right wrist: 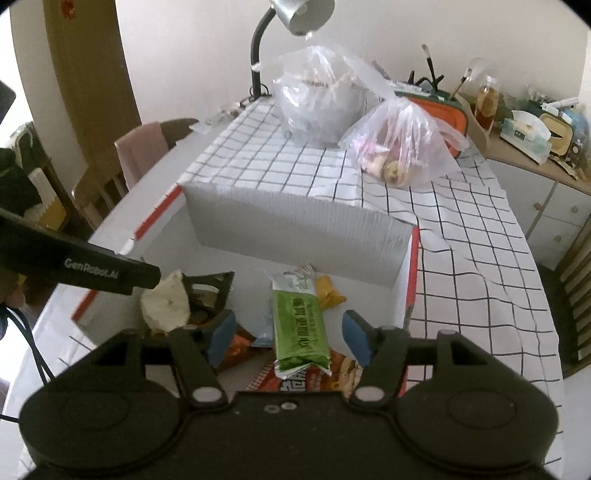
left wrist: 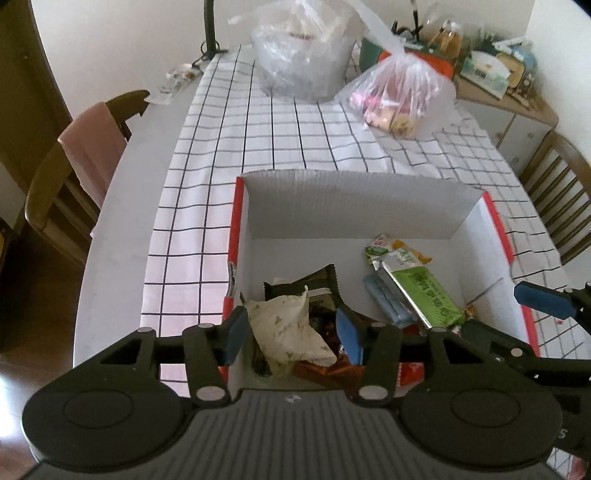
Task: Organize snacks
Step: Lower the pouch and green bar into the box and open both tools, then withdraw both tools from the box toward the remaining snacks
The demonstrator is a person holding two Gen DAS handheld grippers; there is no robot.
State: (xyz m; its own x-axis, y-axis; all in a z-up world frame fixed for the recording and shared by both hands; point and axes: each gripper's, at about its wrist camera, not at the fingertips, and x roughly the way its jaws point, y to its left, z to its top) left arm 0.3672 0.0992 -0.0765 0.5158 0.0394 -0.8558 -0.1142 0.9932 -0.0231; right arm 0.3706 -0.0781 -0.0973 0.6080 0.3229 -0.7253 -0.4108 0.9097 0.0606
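Note:
A white cardboard box (left wrist: 354, 199) with red edges stands on the checked tablecloth and holds several snack packets. My left gripper (left wrist: 291, 334) is open above the box's near left corner, its jaws either side of a cream crumpled packet (left wrist: 291, 328) that lies on a dark packet (left wrist: 310, 286). A green bar packet (left wrist: 424, 291) lies to the right. In the right wrist view my right gripper (right wrist: 290, 339) is open over the box (right wrist: 295, 229), above the green bar (right wrist: 299, 328) and a red-orange packet (right wrist: 314, 380). The cream packet (right wrist: 164, 302) lies left.
A clear bag of snacks (left wrist: 395, 99) and a bigger clear bag (left wrist: 303, 51) stand at the table's far end, also in the right wrist view (right wrist: 402, 147). A desk lamp (right wrist: 295, 14) stands behind. Wooden chairs (left wrist: 74, 166) flank the table. A cluttered cabinet (right wrist: 535, 147) is at the right.

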